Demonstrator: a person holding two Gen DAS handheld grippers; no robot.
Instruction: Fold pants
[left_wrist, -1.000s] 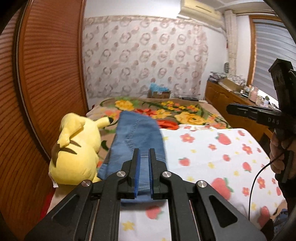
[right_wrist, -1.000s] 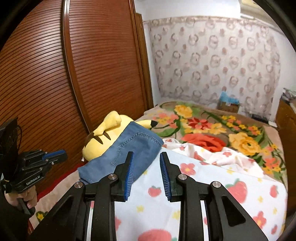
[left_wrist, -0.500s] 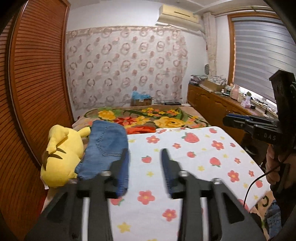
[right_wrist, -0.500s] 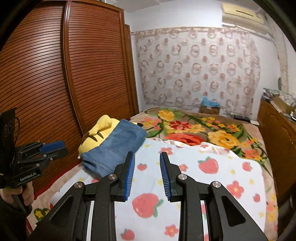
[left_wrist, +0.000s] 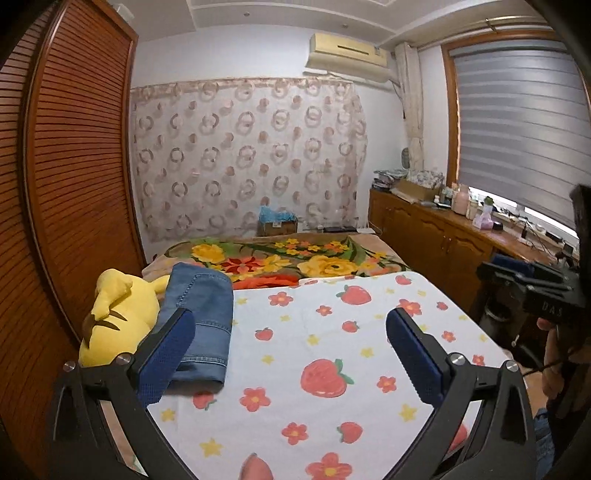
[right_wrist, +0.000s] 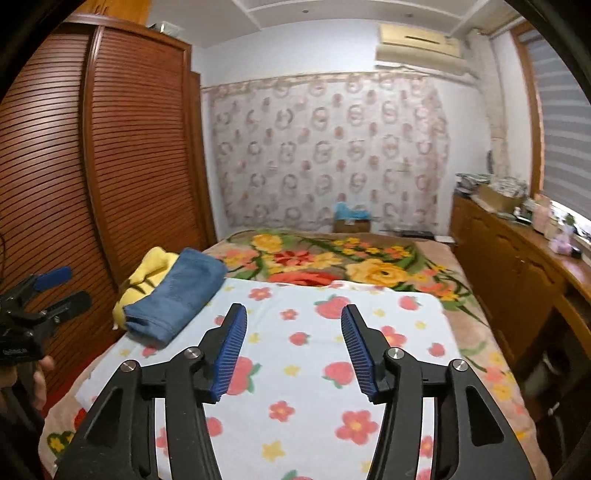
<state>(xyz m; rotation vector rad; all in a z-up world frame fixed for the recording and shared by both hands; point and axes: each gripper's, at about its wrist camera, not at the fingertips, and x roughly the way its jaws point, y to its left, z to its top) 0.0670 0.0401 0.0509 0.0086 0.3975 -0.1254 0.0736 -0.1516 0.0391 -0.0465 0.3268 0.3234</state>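
Note:
The folded blue denim pants (left_wrist: 201, 317) lie at the left edge of the bed, leaning on a yellow plush toy (left_wrist: 118, 317). They also show in the right wrist view (right_wrist: 181, 295). My left gripper (left_wrist: 290, 321) is wide open and empty, pulled back above the strawberry sheet (left_wrist: 332, 354), its left finger in front of the pants' near end. My right gripper (right_wrist: 293, 317) is open and empty above the sheet (right_wrist: 314, 354), to the right of the pants. Each gripper shows at the edge of the other's view, the right (left_wrist: 535, 291) and the left (right_wrist: 40, 295).
A wooden slatted wardrobe (left_wrist: 70, 192) stands close along the bed's left side. A floral blanket (left_wrist: 295, 258) covers the far part of the bed. A wooden cabinet (left_wrist: 443, 240) with clutter runs along the right wall under a window.
My left gripper let go of the pants, opened wide and pulled back and up. My right gripper opened wider and also rose and drew back. The pants stay folded by the plush.

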